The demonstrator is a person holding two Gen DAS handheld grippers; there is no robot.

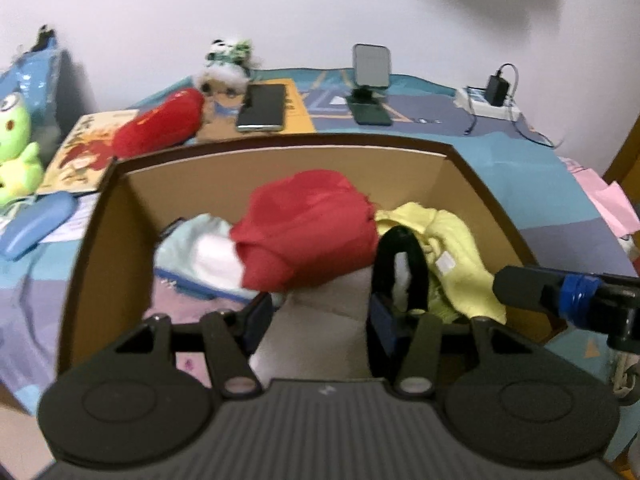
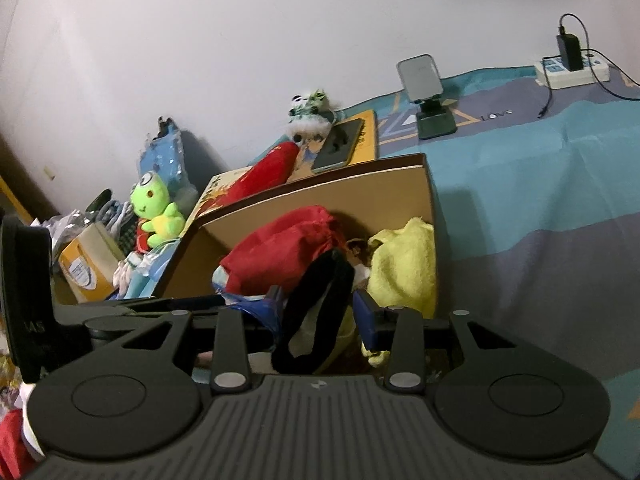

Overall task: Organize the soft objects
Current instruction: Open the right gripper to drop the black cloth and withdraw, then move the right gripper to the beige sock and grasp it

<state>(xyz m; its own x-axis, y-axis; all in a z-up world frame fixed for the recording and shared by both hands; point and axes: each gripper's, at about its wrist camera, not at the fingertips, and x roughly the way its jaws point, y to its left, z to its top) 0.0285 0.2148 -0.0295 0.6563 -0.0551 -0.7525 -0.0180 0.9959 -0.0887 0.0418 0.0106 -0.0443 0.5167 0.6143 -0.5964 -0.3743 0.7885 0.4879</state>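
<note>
A brown cardboard box (image 1: 104,240) sits on the bed and holds a red cloth bundle (image 1: 308,232), a yellow cloth (image 1: 448,240), a light blue and white cloth (image 1: 200,252) and a black strap loop (image 1: 400,264). My left gripper (image 1: 320,320) is over the box's near side, jaws apart, with grey-white fabric between them, contact unclear. My right gripper (image 2: 320,312) has the black strap loop (image 2: 316,304) between its open jaws, over the box (image 2: 400,184). The red bundle (image 2: 280,248) and yellow cloth (image 2: 404,268) lie beyond it.
A green frog plush (image 2: 156,212), a red plush (image 1: 160,124), a small panda toy (image 1: 228,68), a phone (image 1: 262,108), a phone stand (image 1: 370,80), a power strip with charger (image 1: 488,100), a picture book (image 1: 80,152) and a blue case (image 1: 36,224) lie around the box.
</note>
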